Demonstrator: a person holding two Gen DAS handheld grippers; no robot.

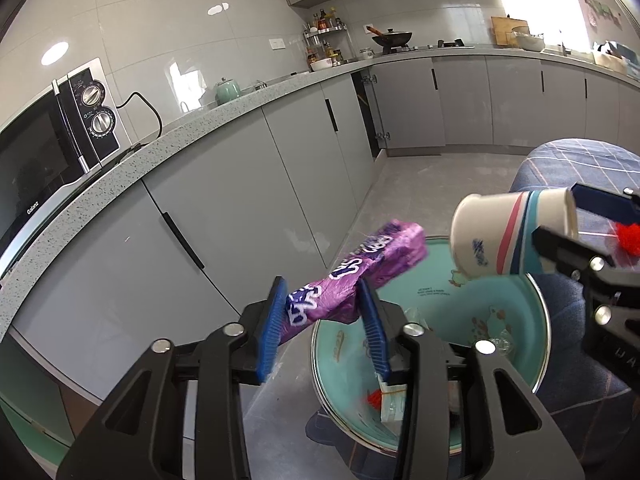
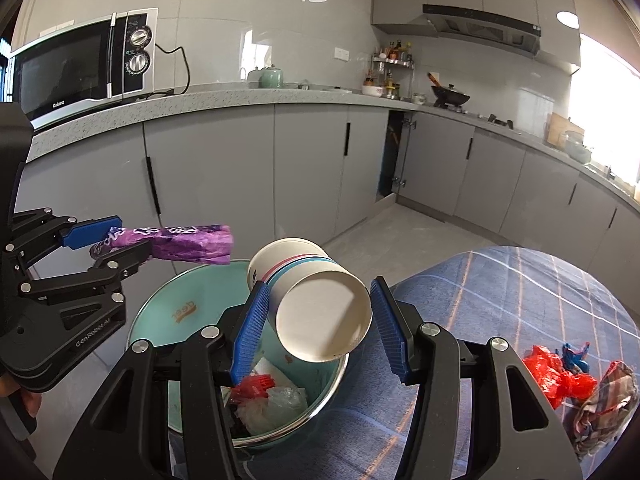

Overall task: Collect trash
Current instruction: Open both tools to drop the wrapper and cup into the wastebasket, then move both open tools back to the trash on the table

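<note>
In the left wrist view my left gripper (image 1: 322,284) is shut on a purple snack wrapper (image 1: 360,272). The wrapper sticks out level past the blue pads, over a teal bin (image 1: 540,312) with a metal rim. My right gripper (image 2: 320,284) is shut on a white paper cup (image 2: 324,316) with pink and blue stripes. The cup lies on its side with its mouth toward the camera, above the bin (image 2: 160,300). The bin holds red and clear plastic scraps. Each view also shows the other gripper: the left gripper (image 2: 128,236) with the wrapper (image 2: 188,240), the right gripper (image 1: 558,212) with the cup (image 1: 500,236).
A blue plaid cloth surface (image 2: 500,300) lies right of the bin, with a red plastic bag (image 2: 560,376) and a crumpled checked cloth (image 2: 604,404) on it. Grey cabinets (image 2: 224,168) and a counter with a microwave (image 2: 84,64) stand behind. One cabinet door (image 2: 394,156) is ajar.
</note>
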